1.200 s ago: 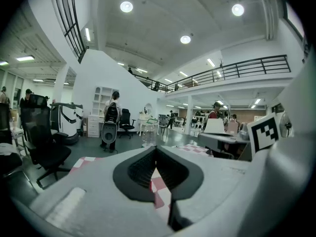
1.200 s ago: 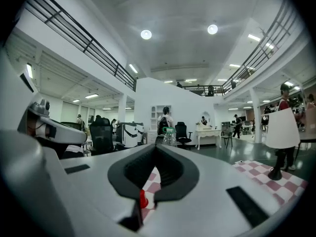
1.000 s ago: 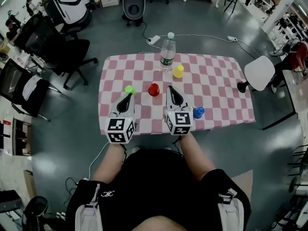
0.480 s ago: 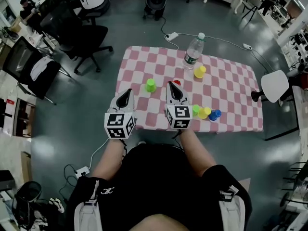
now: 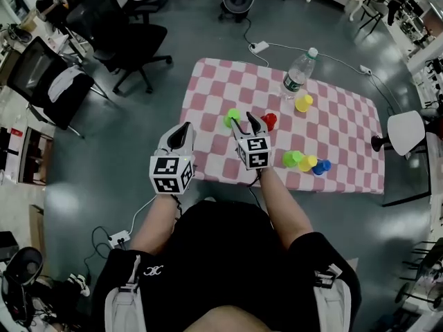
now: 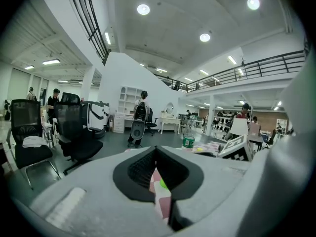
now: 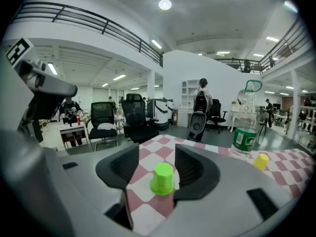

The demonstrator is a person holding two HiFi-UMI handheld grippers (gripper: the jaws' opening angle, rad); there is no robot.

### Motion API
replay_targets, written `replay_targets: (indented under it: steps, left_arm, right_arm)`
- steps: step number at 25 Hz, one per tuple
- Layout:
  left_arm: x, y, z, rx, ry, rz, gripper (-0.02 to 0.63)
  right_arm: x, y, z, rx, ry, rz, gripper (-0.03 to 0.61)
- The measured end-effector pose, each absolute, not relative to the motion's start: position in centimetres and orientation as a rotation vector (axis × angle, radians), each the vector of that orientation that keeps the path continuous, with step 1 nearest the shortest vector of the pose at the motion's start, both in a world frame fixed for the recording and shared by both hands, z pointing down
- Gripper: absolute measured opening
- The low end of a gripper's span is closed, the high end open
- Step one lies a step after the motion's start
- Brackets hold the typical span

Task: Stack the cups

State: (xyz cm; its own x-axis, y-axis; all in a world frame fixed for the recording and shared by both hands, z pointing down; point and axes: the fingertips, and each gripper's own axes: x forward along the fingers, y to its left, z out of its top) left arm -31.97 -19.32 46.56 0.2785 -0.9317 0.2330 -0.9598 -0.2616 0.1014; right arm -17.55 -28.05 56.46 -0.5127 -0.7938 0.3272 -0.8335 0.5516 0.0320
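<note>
Right gripper view: noted right gripper [image 7: 157, 154] just opening its jaws, astride upright green cup [image 7: 163, 179], pads not pressing. Logged left gripper [image 6: 155, 149] closed, empty. Found red cup [image 5: 268, 121] at 3 o'clock of green cup.

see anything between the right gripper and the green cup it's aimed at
Nothing visible does. The right gripper has just been opening its jaws; the green cup stands untouched in line with their gap.
</note>
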Motion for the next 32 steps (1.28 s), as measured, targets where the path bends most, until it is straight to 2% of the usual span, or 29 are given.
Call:
replay_targets:
  steps: [7, 20, 32]
  left_arm:
    - [-34.5, -19.8, 46.7, 2.299, -1.786, 0.21, 0.015]
    - [-37.7, -20.1, 47.0, 2.258, -1.828, 0.227, 0.015]
    - [-37.6, -20.0, 47.1, 2.273, -1.802, 0.233, 0.015]
  right_arm:
    - [-18.5, -30.9, 62.0, 1.302, -2.356, 0.272, 0.222]
    - [-18.3, -33.3, 67.0, 1.37, -2.225, 0.441, 0.222]
    - [-18.0, -32.4, 64.2, 1.381, -2.237, 0.411, 0.2]
